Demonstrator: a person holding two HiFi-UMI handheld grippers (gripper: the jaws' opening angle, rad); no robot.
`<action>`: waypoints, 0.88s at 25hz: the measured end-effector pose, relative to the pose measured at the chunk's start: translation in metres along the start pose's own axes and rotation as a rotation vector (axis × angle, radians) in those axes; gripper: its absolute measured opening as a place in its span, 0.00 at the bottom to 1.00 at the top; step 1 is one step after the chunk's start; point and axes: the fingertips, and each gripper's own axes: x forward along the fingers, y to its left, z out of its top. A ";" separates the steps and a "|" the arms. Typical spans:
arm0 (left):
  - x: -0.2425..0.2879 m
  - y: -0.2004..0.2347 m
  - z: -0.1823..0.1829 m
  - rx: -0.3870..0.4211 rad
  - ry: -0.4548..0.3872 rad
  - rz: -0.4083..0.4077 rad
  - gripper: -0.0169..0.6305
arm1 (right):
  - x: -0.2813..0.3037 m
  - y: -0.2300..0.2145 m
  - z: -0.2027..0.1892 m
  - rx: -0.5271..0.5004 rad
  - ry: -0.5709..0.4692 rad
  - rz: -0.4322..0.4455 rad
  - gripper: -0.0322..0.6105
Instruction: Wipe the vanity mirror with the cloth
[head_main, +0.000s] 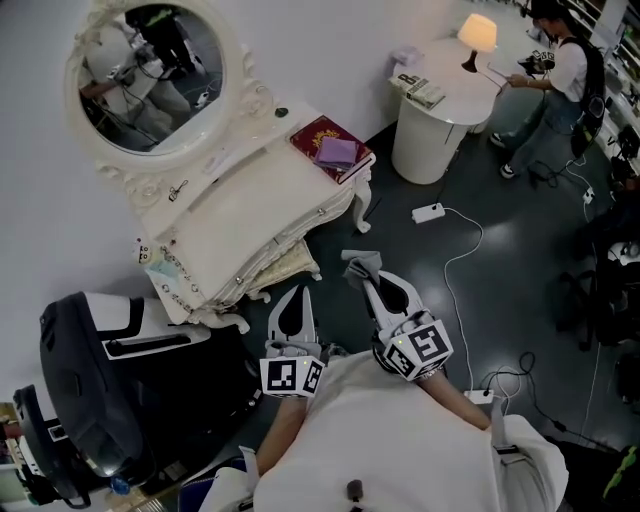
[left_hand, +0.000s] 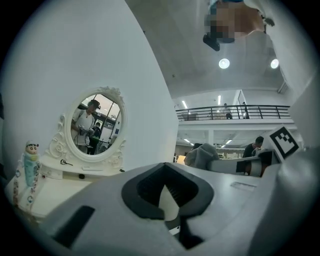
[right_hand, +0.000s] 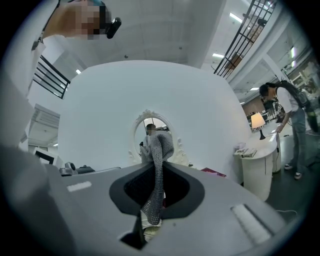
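Note:
The oval vanity mirror (head_main: 150, 75) in its ornate white frame stands at the back of the white vanity table (head_main: 265, 205), up and left of both grippers. My right gripper (head_main: 366, 278) is shut on a grey knitted cloth (head_main: 360, 264), held over the dark floor in front of the vanity. In the right gripper view the cloth (right_hand: 159, 170) hangs between the jaws and covers part of the mirror (right_hand: 150, 124) behind it. My left gripper (head_main: 297, 292) is beside it, shut and holding nothing. From the left gripper (left_hand: 166, 167) the mirror (left_hand: 96, 125) shows to the left.
A red book (head_main: 318, 135) with a purple pad lies on the vanity's right end. A round white side table (head_main: 440, 110) with a lit lamp stands right of it, a person (head_main: 565, 75) beside. A power strip (head_main: 428, 212) and cable lie on the floor. A black-and-white case (head_main: 100, 370) stands left.

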 end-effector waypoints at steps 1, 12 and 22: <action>0.005 0.001 -0.002 -0.004 0.006 -0.008 0.03 | 0.003 -0.003 0.000 0.002 0.002 -0.006 0.10; 0.075 0.017 -0.013 -0.003 0.039 0.022 0.03 | 0.060 -0.065 0.005 0.043 0.024 -0.004 0.10; 0.168 0.046 0.003 0.007 -0.020 0.163 0.03 | 0.157 -0.124 0.048 0.019 0.018 0.161 0.10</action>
